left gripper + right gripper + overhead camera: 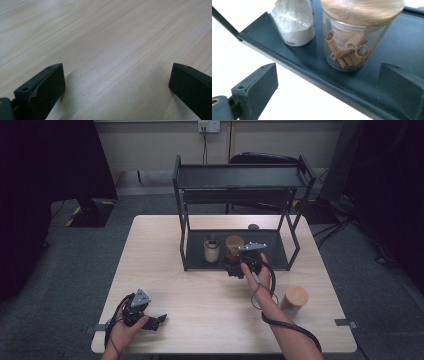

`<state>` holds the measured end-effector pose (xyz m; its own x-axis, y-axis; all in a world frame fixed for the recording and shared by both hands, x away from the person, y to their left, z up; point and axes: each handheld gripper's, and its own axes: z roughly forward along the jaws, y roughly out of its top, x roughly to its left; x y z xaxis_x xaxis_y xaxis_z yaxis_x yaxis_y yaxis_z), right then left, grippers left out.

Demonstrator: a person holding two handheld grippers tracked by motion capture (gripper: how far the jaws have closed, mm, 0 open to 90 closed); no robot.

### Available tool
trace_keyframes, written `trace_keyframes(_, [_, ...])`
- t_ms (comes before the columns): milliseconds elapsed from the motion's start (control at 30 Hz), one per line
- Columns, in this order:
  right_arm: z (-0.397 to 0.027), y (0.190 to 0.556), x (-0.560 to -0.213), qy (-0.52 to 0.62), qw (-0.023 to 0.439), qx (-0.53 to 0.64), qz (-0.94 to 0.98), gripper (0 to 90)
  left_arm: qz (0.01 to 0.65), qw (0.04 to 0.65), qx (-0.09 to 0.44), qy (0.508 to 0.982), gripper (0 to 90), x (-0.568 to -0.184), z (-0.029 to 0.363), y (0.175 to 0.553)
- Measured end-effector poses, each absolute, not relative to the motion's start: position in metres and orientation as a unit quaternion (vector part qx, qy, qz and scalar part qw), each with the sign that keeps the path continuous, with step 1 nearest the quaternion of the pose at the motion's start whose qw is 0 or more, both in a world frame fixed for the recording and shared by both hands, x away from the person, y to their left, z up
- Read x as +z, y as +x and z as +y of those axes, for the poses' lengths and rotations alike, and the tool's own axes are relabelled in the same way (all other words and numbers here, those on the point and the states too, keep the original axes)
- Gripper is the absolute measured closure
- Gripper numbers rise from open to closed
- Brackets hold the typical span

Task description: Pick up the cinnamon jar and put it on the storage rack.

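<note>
Two jars sit on the rack's bottom shelf, just ahead of your right gripper (pixel 327 82).

Your likely target, the cinnamon jar (pixel 348 47), stands straight ahead of the spread, empty jaws, with the powder jar (pixel 295 23) just beside it on the left-jaw side. Judge it as smooth glass, rigid, breakable and fairly light; the wooden lid (pixel 362 10) may lift off, so close on the glass wall below it. The shelf (pixel 387 45) edge runs between the jaws and the jar. Your left gripper (pixel 115 87) hangs wide over bare table (pixel 105 32), holding nothing. A third jar (pixel 295 297) stands on the table, behind your right gripper.
</note>
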<state>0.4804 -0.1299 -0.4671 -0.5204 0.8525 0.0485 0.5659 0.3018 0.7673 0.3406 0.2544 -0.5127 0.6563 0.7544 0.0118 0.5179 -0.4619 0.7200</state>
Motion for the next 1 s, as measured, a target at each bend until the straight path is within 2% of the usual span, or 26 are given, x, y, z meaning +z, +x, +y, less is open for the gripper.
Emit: trace_keyframes(1000, [-0.144,0.430,-0.476,0.416,0.154,0.396,0.804,2.4,0.379,0.354,0.167,0.838,0.1,-0.513,0.254,0.341])
